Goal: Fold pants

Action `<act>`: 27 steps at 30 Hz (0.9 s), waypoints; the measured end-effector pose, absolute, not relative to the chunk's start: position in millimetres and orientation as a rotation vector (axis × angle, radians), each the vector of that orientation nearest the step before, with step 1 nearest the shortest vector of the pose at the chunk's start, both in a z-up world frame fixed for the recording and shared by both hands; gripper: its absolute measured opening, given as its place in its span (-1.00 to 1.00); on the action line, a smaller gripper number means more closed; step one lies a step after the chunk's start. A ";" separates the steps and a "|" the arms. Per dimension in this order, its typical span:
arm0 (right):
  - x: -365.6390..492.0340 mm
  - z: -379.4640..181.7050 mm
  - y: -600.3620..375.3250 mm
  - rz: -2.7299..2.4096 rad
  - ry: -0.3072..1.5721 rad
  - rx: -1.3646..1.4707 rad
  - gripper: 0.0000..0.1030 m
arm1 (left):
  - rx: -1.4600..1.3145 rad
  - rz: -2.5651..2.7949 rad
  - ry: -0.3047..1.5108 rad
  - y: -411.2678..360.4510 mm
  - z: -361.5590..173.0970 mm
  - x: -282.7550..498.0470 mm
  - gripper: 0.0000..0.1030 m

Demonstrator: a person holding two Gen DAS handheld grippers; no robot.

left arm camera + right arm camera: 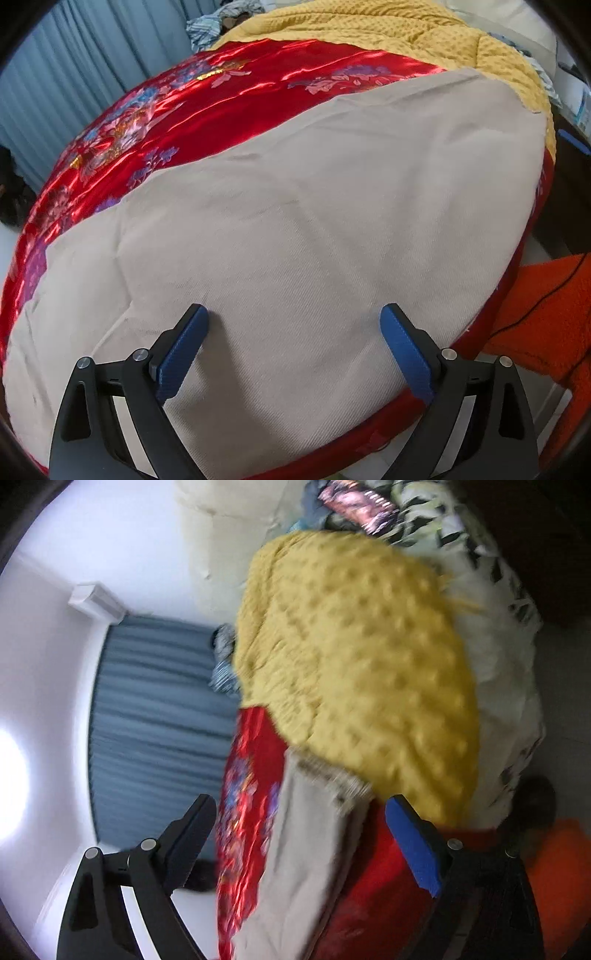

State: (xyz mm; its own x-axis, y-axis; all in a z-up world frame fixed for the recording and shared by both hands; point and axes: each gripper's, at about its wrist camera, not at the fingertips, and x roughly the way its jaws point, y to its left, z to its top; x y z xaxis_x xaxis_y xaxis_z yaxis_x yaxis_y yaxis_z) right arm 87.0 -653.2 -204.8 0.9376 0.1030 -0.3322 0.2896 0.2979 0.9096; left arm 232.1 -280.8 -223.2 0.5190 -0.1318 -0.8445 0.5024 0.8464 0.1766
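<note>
The beige pants (295, 229) lie spread flat on a red floral satin cover (155, 122), filling most of the left wrist view. My left gripper (295, 317) is open just above the cloth, its blue pads (184, 350) wide apart with nothing between them. The right wrist view is rolled sideways and blurred; there the pants (303, 849) show as a narrow beige strip with a ribbed hem. My right gripper (299, 812) is open in the air in front of the pants, holding nothing.
A yellow dotted blanket (406, 33) (362, 672) lies beyond the pants. Patterned clothes (424, 513) are heaped behind it. An orange cloth with a black cable (546, 317) lies off the right edge. Blue curtains (74, 74) hang at the left.
</note>
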 end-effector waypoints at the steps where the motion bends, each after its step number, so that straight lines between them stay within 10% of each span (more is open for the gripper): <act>1: 92.9 -203.7 -646.4 -0.089 0.387 1.248 0.81 | 0.427 -0.395 0.958 -280.3 -223.2 231.9 0.84; 9: 162.8 -228.3 -613.9 -0.064 0.655 1.127 0.39 | 0.411 -0.381 0.965 -277.9 -225.6 232.4 0.88; 11: 172.5 -227.6 -608.7 -0.073 0.678 1.076 -0.45 | 0.409 -0.380 0.961 -277.0 -227.0 231.7 0.89; 13: 174.6 -226.0 -606.2 -0.091 0.675 1.068 -0.82 | 0.394 -0.391 0.968 -274.1 -223.4 232.9 0.89; 27: 171.2 -27.0 -447.1 0.223 0.405 0.594 -0.85 | -0.019 -0.088 0.929 -67.2 -141.4 221.0 0.85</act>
